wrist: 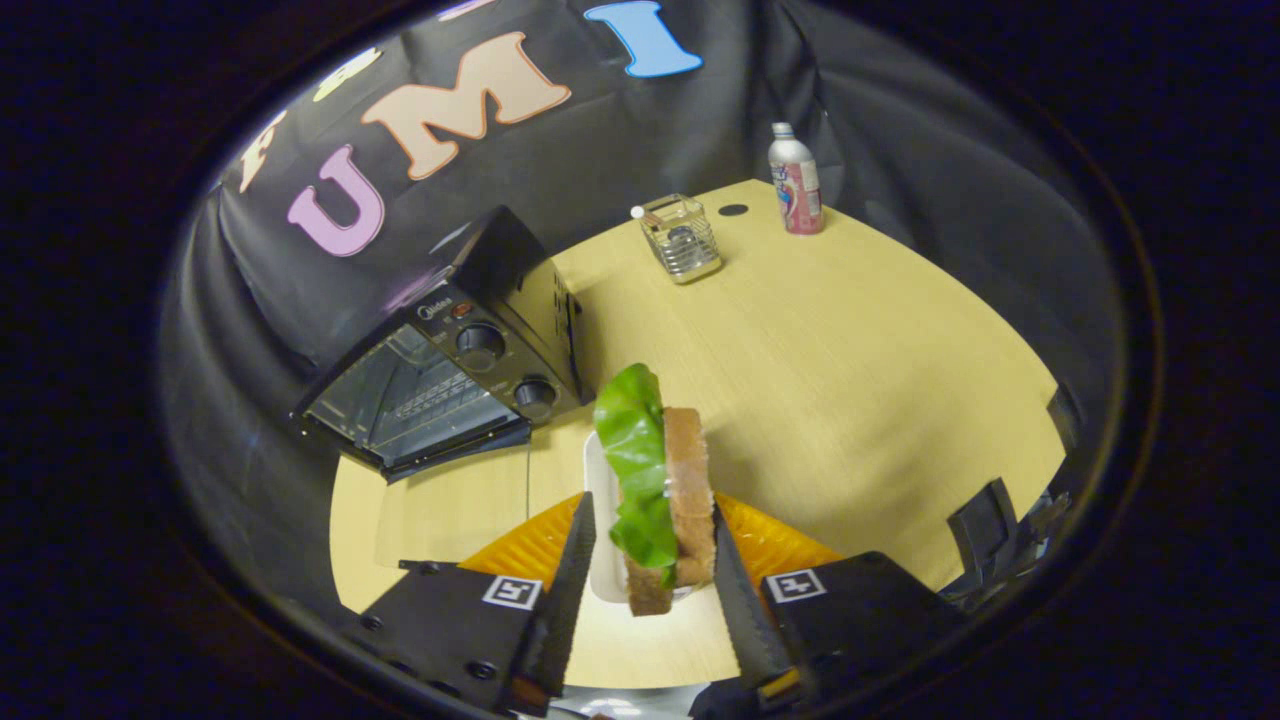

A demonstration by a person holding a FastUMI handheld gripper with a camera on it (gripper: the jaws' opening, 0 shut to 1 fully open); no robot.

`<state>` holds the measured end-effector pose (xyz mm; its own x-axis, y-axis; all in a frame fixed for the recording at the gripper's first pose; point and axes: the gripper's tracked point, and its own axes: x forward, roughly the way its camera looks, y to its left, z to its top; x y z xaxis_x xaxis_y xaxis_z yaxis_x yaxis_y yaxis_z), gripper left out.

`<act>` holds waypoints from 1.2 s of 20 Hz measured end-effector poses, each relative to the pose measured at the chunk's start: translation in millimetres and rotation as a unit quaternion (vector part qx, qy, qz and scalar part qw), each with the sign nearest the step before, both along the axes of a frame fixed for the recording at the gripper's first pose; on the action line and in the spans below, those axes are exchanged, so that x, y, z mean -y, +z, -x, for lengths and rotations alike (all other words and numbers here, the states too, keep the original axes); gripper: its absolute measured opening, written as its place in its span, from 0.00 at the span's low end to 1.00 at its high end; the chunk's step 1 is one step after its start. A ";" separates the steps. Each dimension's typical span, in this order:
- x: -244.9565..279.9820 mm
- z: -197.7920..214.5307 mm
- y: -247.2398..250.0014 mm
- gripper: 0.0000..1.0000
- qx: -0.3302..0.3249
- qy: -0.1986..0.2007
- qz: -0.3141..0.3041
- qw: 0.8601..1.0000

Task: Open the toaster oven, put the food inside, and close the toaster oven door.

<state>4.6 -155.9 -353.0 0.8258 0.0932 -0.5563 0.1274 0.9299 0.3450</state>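
Between the gripper (648,590) fingers stands a sandwich (660,490), brown bread with green lettuce on its left face, held upright on edge. Right finger presses the bread side; left finger sits close by the lettuce side, though contact there cannot be told for sure. Below the sandwich: white plate (603,540) on an orange mat (770,545), both on the wooden tabletop (850,380). Ahead and left: black toaster oven (450,360), glass door appearing closed, two knobs on its front panel. Beyond, well apart: clear glass holder (682,238) and a pink bottle (795,180) near the tabletop's far edge.
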 end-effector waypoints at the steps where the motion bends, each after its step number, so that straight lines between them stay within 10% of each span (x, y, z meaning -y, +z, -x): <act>1: -1.1 2.0 -0.4 0.59 -0.006 0.000 -0.007 1.000; 9: -0.5 9.4 3.1 0.40 0.006 -0.014 -0.099 0.995; 24: -67.5 25.1 47.3 0.40 0.081 -0.041 -0.248 0.964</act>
<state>-20.5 -88.5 -305.8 0.9142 0.2451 -0.3229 0.1007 0.6342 0.7666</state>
